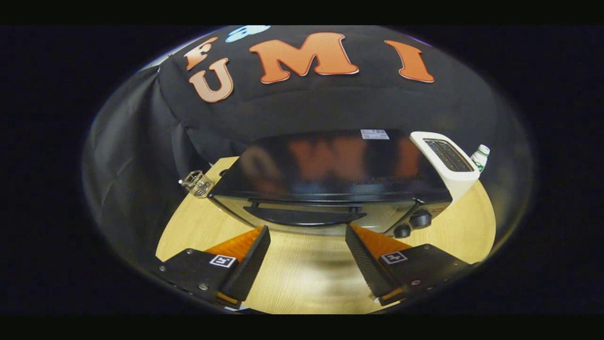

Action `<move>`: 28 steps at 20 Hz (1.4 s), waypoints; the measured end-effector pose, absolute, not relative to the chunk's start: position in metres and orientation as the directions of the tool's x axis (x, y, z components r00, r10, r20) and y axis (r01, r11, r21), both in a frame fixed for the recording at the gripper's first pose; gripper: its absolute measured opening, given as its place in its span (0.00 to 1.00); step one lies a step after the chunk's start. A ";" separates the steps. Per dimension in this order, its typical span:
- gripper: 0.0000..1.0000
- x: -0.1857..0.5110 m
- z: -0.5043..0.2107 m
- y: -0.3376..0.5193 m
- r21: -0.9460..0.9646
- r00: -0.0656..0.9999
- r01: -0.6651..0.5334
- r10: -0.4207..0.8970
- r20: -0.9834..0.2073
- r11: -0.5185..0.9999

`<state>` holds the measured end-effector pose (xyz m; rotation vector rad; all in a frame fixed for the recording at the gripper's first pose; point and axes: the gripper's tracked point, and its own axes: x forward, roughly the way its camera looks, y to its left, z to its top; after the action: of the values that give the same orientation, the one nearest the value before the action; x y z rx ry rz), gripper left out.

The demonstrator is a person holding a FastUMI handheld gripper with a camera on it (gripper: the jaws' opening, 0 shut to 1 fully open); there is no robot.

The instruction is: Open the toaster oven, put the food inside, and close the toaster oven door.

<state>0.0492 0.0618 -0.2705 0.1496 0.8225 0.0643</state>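
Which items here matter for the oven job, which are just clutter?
Job: toaster oven, door shut; its door handle; gripper, open, fingers just short of the handle.
Clutter: white pop-up toaster; small bottle; clear wire rack; wooden table.

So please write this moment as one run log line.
phase: approach | gripper: open, holds nothing | toaster oven: door shut | handle: just ahead of fingers | food: not seen

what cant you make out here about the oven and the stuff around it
- Toaster oven interior, gripper view: the door is shut and its glass shows nothing inside.
- Object left of the oven: too small to identify.
- Bottle: lower part hidden behind the white toaster.
- Hand-held gripper: fingers open, bases cut off.
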 end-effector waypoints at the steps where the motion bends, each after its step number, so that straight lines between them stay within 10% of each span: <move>1: 0.95 0.048 -0.262 0.060 0.154 0.697 -0.008 0.116 -0.708 0.988; 15: 0.97 0.050 -0.034 -0.014 0.039 0.965 0.020 -0.009 -0.264 0.999; 28: 0.98 0.004 0.099 -0.057 -0.036 0.993 0.091 -0.087 0.081 0.995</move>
<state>0.0038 -0.0570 0.0987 -0.0400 -0.0795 -0.0892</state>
